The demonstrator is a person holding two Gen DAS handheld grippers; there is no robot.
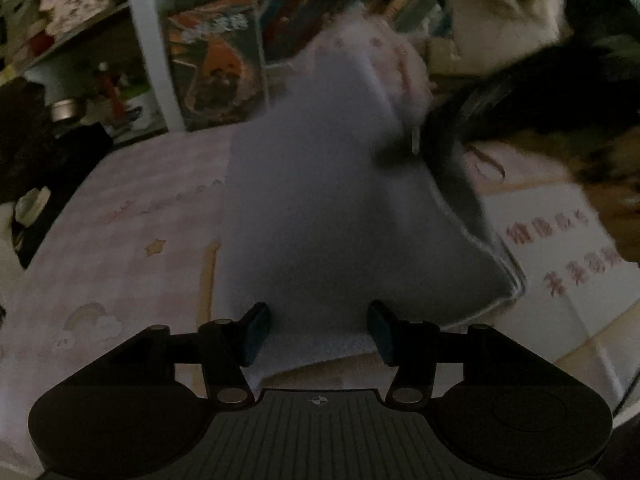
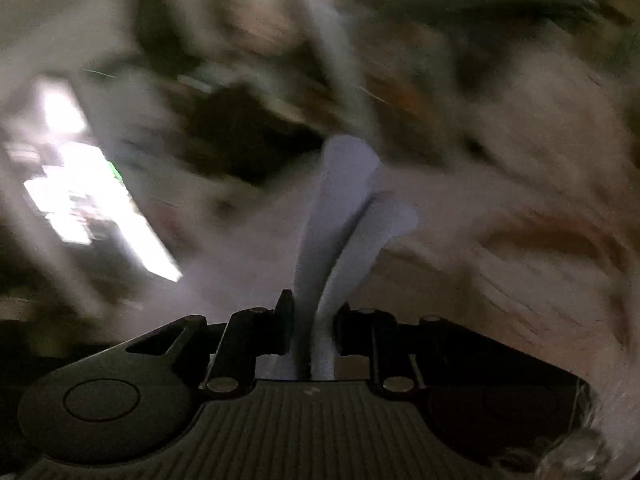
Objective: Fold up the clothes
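Left wrist view: a pale lavender garment (image 1: pixel 320 200) lies spread on a pink printed sheet (image 1: pixel 132 220), its near edge running between the spread fingers of the left gripper (image 1: pixel 318 330), whose pads do not press it. Beyond the garment stands a white shelf post (image 1: pixel 148 40). In the blurred right wrist view, the right gripper (image 2: pixel 314 320) pinches a folded strip of the same garment (image 2: pixel 340 216).
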